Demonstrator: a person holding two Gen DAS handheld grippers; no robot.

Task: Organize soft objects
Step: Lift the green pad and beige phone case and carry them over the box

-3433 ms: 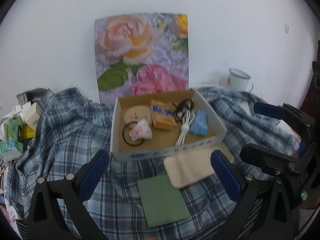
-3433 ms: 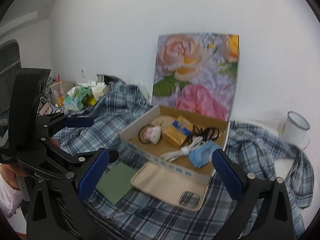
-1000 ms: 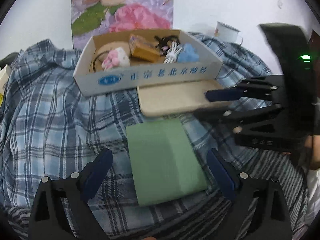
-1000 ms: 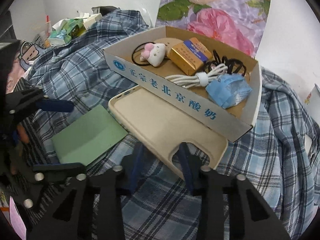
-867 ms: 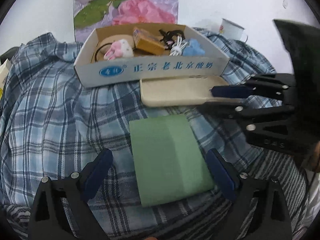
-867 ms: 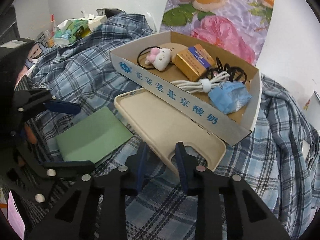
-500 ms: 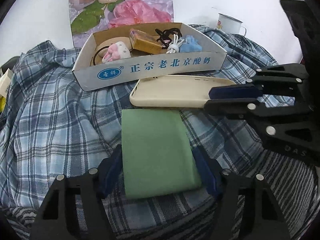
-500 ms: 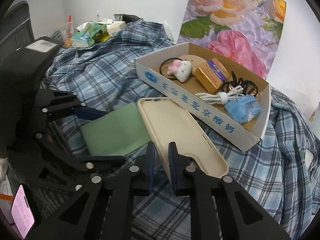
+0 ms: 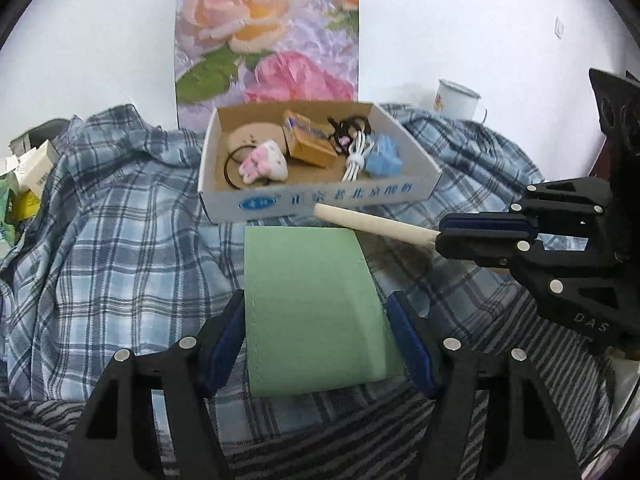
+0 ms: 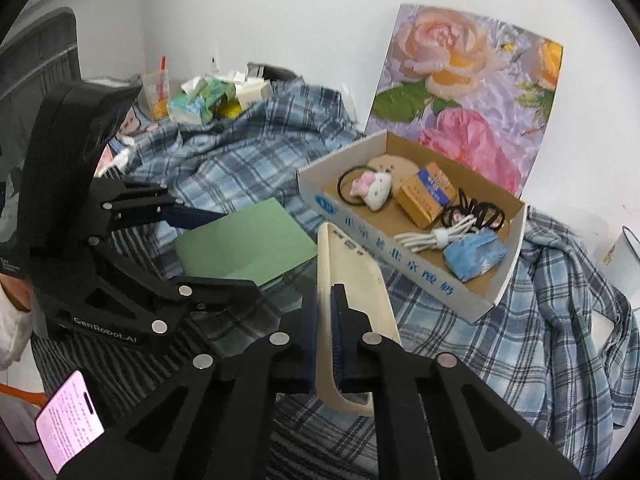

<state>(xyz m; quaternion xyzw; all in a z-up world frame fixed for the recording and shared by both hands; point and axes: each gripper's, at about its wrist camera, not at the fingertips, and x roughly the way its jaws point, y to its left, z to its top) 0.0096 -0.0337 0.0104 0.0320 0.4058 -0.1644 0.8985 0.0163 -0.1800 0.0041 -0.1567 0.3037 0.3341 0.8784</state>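
Phone case (image 10: 352, 280), clamped edge-on in right gripper (image 10: 325, 344), long axis pointing far toward box (image 10: 404, 258); left gripper (image 9: 318, 344) grips green pad (image 9: 316, 312).

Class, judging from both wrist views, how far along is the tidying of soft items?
Done: the cardboard box holds small items. In hand: the right tool clamps the beige phone case; the left tool grips the green cloth. Left: boxing both.
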